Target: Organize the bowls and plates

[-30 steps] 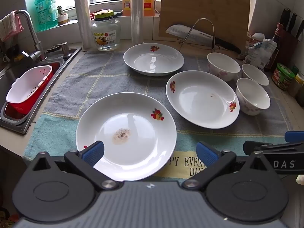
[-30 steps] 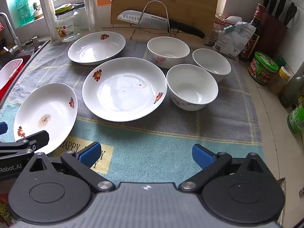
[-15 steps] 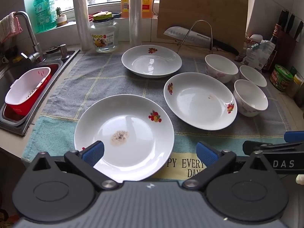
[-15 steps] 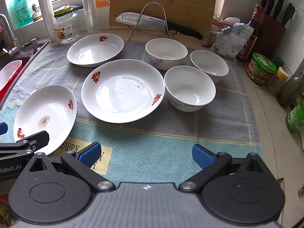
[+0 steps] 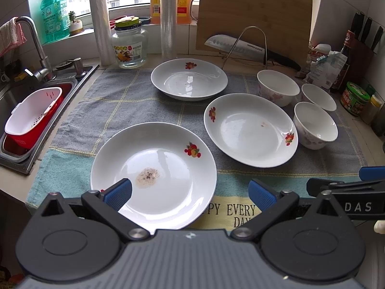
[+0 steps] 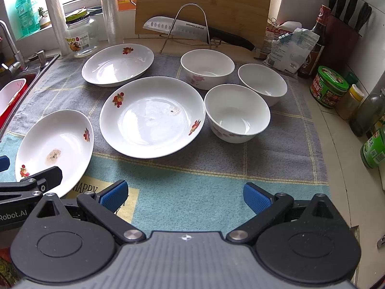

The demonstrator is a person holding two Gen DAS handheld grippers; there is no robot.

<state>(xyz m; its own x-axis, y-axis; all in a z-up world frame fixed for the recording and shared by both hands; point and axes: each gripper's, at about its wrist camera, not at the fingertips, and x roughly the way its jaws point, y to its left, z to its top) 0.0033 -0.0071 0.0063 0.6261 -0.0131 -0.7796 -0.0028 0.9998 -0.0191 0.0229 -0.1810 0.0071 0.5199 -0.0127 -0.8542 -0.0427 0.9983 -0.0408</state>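
Looking along the left gripper (image 5: 189,193), the left wrist view shows its 2 blue pads spread wide and holding nothing. The left pad (image 5: 118,193) lies over the near rim of the stained plate (image 5: 154,175), low in the middle of the frame, but I cannot tell if it touches it. To the right of this plate is the middle plate (image 5: 250,130), and the far plate (image 5: 189,79) is above, near the centre. 3 bowls (image 5: 315,127) are grouped at the right, the nearest one just beside the middle plate. All of them rest on a towel (image 5: 125,106) that covers the tabletop. At the left edge a red and white basket (image 5: 31,118) sits in the sink. The right gripper (image 5: 346,190) comes in at the lower right.

From the right wrist view, the right gripper (image 6: 184,197) is also wide and holds nothing, above bare towel (image 6: 192,183) at the bottom of the frame. The middle plate (image 6: 151,116) is in the centre, the far plate (image 6: 118,65) in the upper left, the stained plate (image 6: 54,150) at the lower left. The 3 bowls (image 6: 237,113) are right of centre, close together. A knife (image 6: 182,30) leans on a wire rack at the top, before a cutting board (image 6: 204,0). The left gripper (image 6: 31,185) reaches over the stained plate at the lower left edge.
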